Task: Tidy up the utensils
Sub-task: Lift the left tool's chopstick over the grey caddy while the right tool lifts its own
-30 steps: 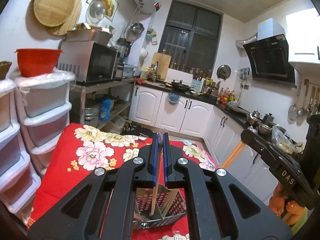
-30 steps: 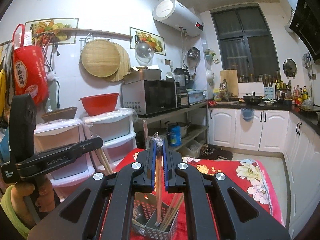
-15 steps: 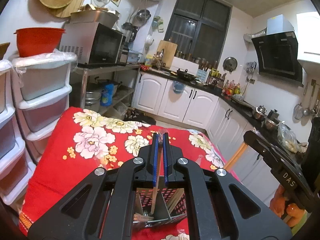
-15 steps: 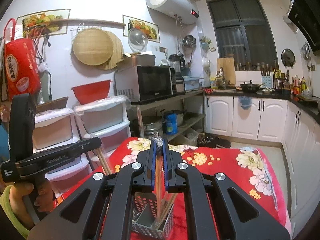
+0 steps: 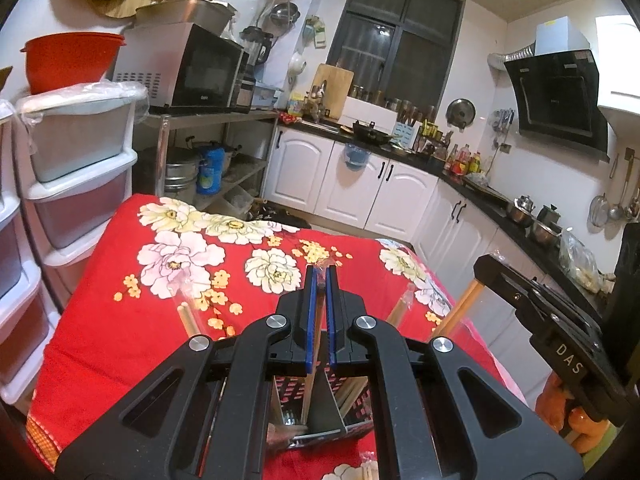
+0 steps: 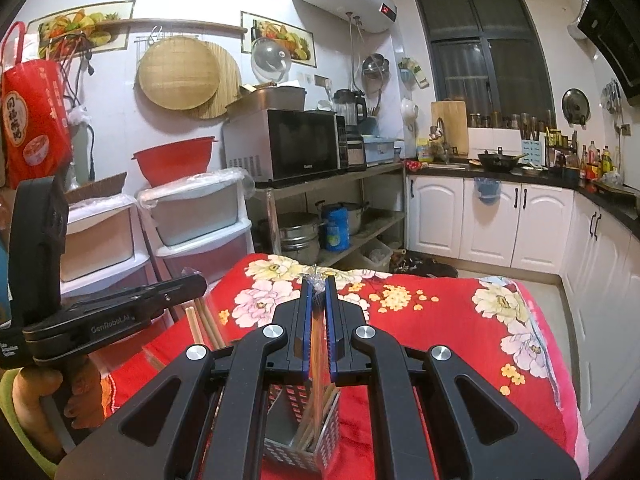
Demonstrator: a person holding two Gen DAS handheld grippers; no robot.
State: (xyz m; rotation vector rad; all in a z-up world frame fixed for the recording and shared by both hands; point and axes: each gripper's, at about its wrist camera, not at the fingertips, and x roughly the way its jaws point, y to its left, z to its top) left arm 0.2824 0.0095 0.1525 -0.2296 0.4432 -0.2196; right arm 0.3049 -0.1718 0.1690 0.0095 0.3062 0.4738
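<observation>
A perforated metal utensil holder with compartments stands on the red floral tablecloth, also in the right wrist view. My left gripper is shut on wrapped wooden chopsticks whose lower ends reach down into a middle compartment. My right gripper is shut on another wrapped chopstick bundle that hangs into a compartment with other chopsticks. Each gripper shows at the edge of the other's view, the right gripper and the left gripper.
Loose wrapped chopsticks lie on the cloth left of the holder, also in the right view. White plastic drawers stand at the left. Kitchen cabinets line the far side and right.
Both grippers have tilted down and dropped lower toward the holder, so more tablecloth shows. The chopsticks sit deeper in the compartments. Both stay shut.
</observation>
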